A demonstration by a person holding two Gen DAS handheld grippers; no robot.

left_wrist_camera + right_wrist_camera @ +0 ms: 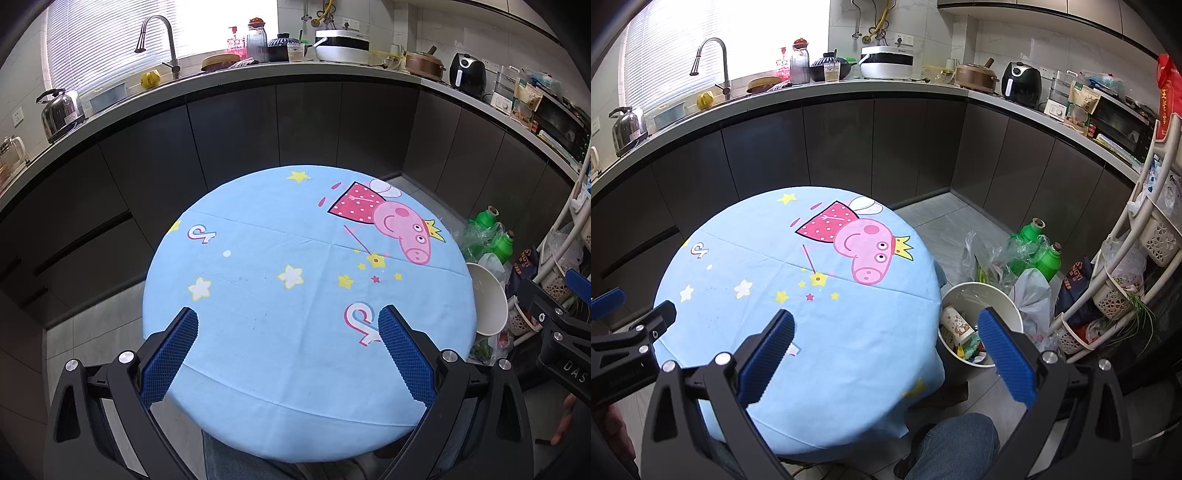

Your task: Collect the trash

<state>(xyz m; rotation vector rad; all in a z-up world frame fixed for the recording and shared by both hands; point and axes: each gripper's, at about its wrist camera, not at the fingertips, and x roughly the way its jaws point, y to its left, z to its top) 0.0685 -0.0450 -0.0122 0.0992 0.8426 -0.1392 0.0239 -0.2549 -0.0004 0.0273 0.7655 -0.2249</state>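
A round table under a light blue cartoon-pig cloth (266, 258) (775, 280) fills both views, and no loose item shows on it. My left gripper (288, 325) hangs open above the table's near part, nothing between its blue pads. My right gripper (886, 328) is open too, over the table's right edge. On the floor to the right of the table stands a white bin (1001, 295) (487, 299). Inside it lie a paper cup (955, 323) and colourful wrappers (969, 350). The right gripper's body (554, 325) shows in the left wrist view.
Green bottles (1039, 243) and plastic bags (1030, 291) crowd the floor beyond the bin. A white basket rack (1126, 273) stands at the right. Dark cabinets (236, 125) and a cluttered counter with a sink tap (159, 40) curve behind the table. A person's knee (956, 443) is below.
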